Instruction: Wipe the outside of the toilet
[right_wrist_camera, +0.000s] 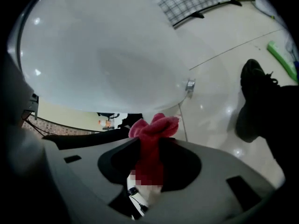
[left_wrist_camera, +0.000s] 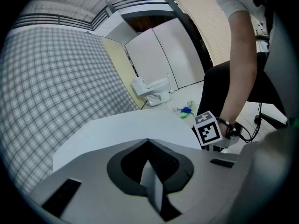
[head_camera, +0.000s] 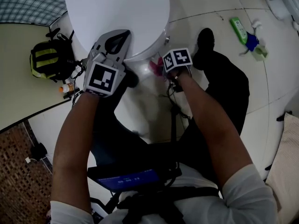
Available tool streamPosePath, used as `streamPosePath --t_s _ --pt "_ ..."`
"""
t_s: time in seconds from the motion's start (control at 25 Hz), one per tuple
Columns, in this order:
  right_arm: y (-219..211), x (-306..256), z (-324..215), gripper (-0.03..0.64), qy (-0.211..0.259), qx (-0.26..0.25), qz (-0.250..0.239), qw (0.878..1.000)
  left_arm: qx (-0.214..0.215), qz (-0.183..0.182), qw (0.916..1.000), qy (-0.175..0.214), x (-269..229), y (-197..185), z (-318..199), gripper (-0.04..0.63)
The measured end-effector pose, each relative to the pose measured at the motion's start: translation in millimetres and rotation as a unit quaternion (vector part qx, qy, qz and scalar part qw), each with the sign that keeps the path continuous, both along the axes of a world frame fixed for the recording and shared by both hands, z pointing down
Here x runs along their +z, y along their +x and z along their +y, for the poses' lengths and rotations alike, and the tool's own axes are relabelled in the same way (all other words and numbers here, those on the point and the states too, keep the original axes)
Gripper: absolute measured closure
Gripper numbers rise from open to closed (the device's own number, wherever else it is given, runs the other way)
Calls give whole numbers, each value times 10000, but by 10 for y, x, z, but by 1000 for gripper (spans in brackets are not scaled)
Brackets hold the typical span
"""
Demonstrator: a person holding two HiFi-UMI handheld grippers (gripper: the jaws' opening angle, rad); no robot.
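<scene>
Under the lid's rim, at 5 o'clock of the toilet point(head_camera: 122, 13) in the head view, the right gripper point(right_wrist_camera: 148, 146) is pinching a red cloth point(right_wrist_camera: 154, 126). Its jaws are closing on the middle of the cloth, and a bunched tuft is sticking out just short of the bowl's underside. The left gripper point(left_wrist_camera: 148, 143) is hovering at the lid's 7 o'clock edge with its jaws pressed together on nothing; whether it is touching the lid I cannot tell.

Risks, as I am judging them: only a small tuft is poking past the jaws, so hard jaw tips may be scraping the porcelain instead of the cloth. A drag along the curve could be pulling the cloth loose. The chrome fitting point(right_wrist_camera: 189, 85) at 2 o'clock of the cloth could be snagging it.

Filling the head view's 12 o'clock, the toilet is showing a closed, smooth oval lid, white and glossy, catching small highlights, with no dirt that I am making out.
</scene>
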State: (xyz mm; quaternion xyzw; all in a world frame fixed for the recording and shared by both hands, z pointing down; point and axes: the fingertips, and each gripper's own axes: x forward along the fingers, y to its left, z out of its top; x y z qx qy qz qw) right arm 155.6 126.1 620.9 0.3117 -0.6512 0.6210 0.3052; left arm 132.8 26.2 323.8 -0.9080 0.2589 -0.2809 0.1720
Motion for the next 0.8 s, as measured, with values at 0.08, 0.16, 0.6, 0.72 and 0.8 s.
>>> streamPosePath --t_s 0.08,0.16,0.6,0.72,0.8 --pt "258 14 -150 477 94 166 203 9996 -11 -5 10000 -8 3 2 -2 615" --pt "526 13 -306 477 198 379 413 9982 -11 4 10000 -15 3 5 -3 615" --pt "1344 -60 -1033 477 416 2438 73 9689 -53 10 9999 -89 -21 7 -26 615" --pt "1264 -65 -1158 476 540 2625 -239 9631 -89 23 9999 -123 -25 -8 -29 615" --pt "1193 -55 -1204 476 580 2663 -367 9614 -88 24 9998 -149 -32 -13 -34 615"
